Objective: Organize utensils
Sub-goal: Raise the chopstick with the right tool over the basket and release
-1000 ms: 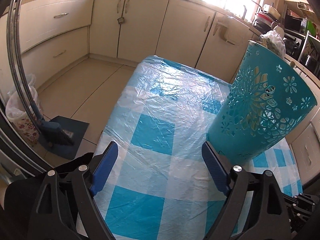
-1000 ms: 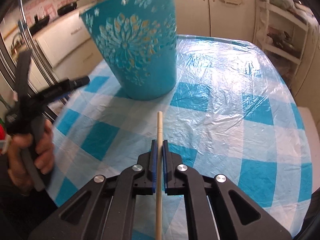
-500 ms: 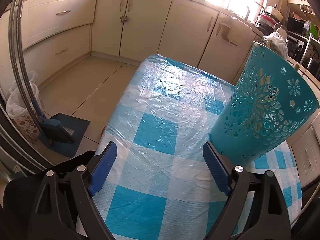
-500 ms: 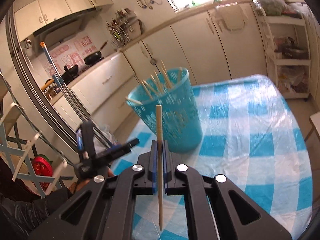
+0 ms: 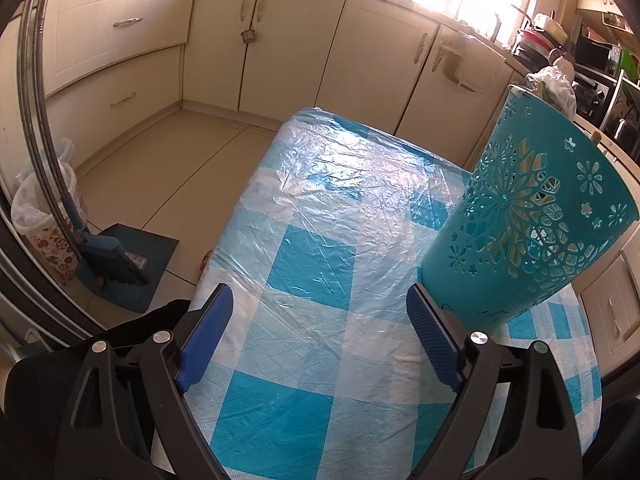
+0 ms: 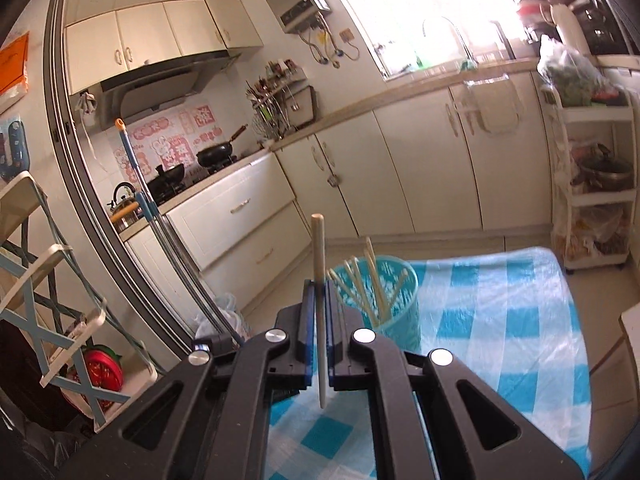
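My right gripper (image 6: 317,292) is shut on a pale wooden chopstick (image 6: 319,248), which stands nearly upright between the blue pads, high above the table. Beyond and below it stands a teal cut-out utensil holder (image 6: 396,312) with several chopsticks (image 6: 372,284) sticking out of it. In the left wrist view the same teal holder (image 5: 520,236) stands at the right on the blue-and-white checked tablecloth (image 5: 312,280). My left gripper (image 5: 320,320) is open just above the cloth, nothing between its fingers, with its right pad close to the holder's base.
Cream kitchen cabinets (image 5: 288,44) run behind the table. A broom and dustpan (image 5: 116,268) and a lined bin (image 5: 44,228) stand on the floor to the left. A white shelf rack (image 6: 592,184) stands right of the table, a folding chair (image 6: 52,280) at the left.
My right gripper has risen with the chopstick and tilted up, so the holder has dropped from close ahead to small and below. The left gripper has stayed where it was.
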Action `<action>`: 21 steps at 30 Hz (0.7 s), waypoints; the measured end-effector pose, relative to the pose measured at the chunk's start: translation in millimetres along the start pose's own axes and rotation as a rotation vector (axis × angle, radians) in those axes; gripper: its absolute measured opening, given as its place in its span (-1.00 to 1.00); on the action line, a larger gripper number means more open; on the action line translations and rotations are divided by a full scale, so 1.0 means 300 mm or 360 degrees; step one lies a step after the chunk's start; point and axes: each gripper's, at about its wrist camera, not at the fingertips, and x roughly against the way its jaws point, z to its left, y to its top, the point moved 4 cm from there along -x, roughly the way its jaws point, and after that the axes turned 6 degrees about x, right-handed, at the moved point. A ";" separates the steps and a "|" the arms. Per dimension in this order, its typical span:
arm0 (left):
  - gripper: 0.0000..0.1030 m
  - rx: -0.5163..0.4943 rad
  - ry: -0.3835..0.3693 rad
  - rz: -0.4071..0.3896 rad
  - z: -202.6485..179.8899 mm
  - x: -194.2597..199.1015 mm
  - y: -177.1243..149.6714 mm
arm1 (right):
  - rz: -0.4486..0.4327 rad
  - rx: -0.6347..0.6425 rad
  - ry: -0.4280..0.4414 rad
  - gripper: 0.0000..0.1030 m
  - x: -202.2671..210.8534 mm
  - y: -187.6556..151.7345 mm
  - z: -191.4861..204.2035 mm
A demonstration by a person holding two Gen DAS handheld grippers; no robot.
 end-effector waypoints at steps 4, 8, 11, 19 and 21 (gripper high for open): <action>0.65 0.0003 -0.0001 0.0001 0.000 0.000 -0.001 | -0.0063 0.0040 0.0005 -0.89 0.001 0.100 0.009; 0.65 0.0011 -0.0005 0.0002 0.001 -0.002 -0.001 | -0.0114 0.0097 -0.0024 -0.89 -0.018 0.178 0.019; 0.65 0.0016 -0.0009 0.0002 0.003 -0.002 -0.001 | -0.0107 0.0147 -0.0079 -0.89 -0.065 0.203 0.014; 0.65 0.0020 -0.0015 -0.0001 0.004 -0.001 -0.002 | 0.0199 0.0257 -0.0262 -0.89 -0.317 0.084 -0.046; 0.65 0.0012 -0.0014 -0.0004 0.001 -0.001 -0.003 | 0.0279 0.0244 -0.0283 -0.89 -0.368 0.038 -0.073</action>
